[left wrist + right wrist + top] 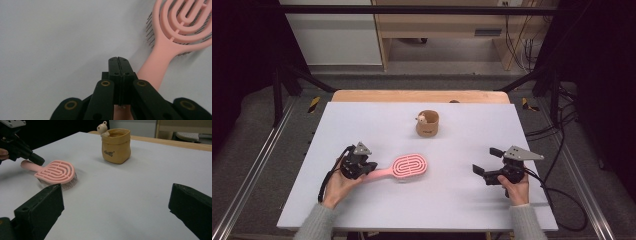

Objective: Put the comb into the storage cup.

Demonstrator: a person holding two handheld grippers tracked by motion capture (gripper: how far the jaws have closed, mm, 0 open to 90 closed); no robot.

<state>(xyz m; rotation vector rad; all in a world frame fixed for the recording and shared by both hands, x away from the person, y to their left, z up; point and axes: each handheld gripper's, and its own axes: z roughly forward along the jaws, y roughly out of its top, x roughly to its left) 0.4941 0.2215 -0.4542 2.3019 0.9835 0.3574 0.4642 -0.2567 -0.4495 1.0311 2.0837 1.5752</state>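
Black jaws of the left gripper (119, 60) are seen pressed together, empty, beside the pink hairbrush (404, 167) lying on the white desk (362, 120); opening them around its handle is judged next. Right gripper (488, 161) is held apart.

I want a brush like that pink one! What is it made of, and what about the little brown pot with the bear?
The pink hairbrush looks like moulded plastic with a smooth matt finish: one even colour, open loops in the head, thin dark bristles underneath. The brown pot looks like ceramic or resin shaped as a crumpled bag, with soft creases and a slight sheen; which of the two is hard to tell.
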